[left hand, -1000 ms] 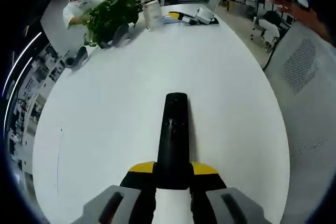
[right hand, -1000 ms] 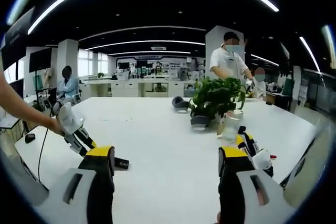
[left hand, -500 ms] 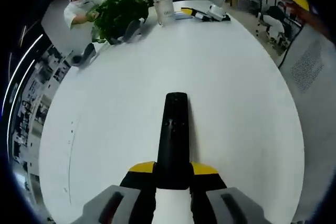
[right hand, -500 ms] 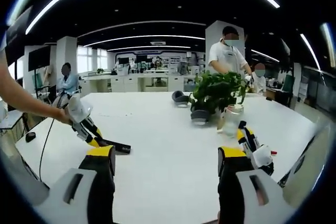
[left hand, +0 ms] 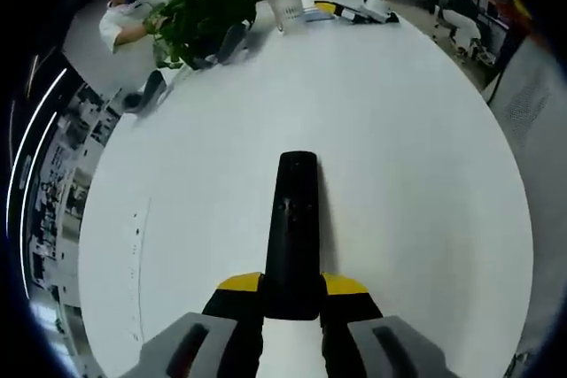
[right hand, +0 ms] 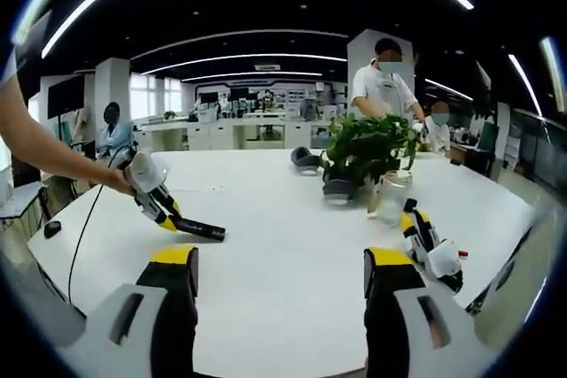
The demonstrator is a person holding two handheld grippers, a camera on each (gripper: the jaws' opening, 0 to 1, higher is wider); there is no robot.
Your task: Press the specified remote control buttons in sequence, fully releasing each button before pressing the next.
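A long black remote control (left hand: 293, 227) sticks forward out of my left gripper (left hand: 292, 291), whose yellow-tipped jaws are shut on its near end; it hangs above the white table (left hand: 399, 148). In the right gripper view the same remote (right hand: 198, 229) shows at the left, held out over the table by the left gripper (right hand: 162, 209) in a person's hand. My right gripper (right hand: 280, 273) stands open low in that view, its fingers wide apart with only bare table between them.
A potted green plant (right hand: 365, 158) and a clear jar (right hand: 388, 201) stand at the table's far side, with dark headsets (right hand: 306, 161) beside them. Another yellow and black gripper (right hand: 430, 242) lies on the table at the right. People stand behind the plant.
The left gripper has carried the remote further over the table towards the middle and higher. The right gripper's view has barely shifted and it stays open.
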